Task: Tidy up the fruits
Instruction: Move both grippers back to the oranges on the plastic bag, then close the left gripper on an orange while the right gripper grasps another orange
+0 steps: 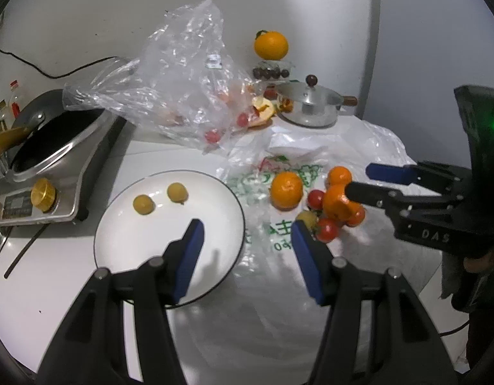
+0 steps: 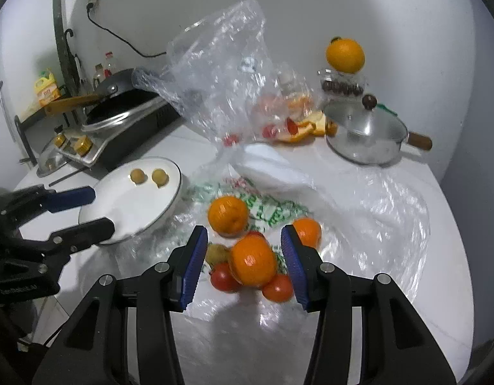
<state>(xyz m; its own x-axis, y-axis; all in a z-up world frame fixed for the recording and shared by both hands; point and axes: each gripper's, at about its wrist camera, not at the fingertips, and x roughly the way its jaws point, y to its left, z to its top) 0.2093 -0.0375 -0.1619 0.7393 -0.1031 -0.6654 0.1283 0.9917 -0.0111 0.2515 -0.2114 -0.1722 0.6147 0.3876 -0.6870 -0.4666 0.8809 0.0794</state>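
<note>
Now both jaws spread: right gripper (image 2: pixel 243 264) straddles orange (image 2: pixel 252 264), left gripper (image 1: pixel 247 250) by plate (image 1: pixel 125 243).

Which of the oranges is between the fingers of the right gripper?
The front orange of the pile, resting on the tomatoes, sits inside the open right gripper; the other oranges lie beyond its fingertips.

Lidded steel pot (image 2: pixel 365 134) by the wall — wok (image 1: pixel 54 134) on a stove (image 1: pixel 38 199).

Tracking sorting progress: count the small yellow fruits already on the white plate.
2. Both sit on the white plate toward its far side, side by side and apart: one yellow fruit on the left, the other on the right. Another yellowish fruit lies in the pile, off the plate.
</note>
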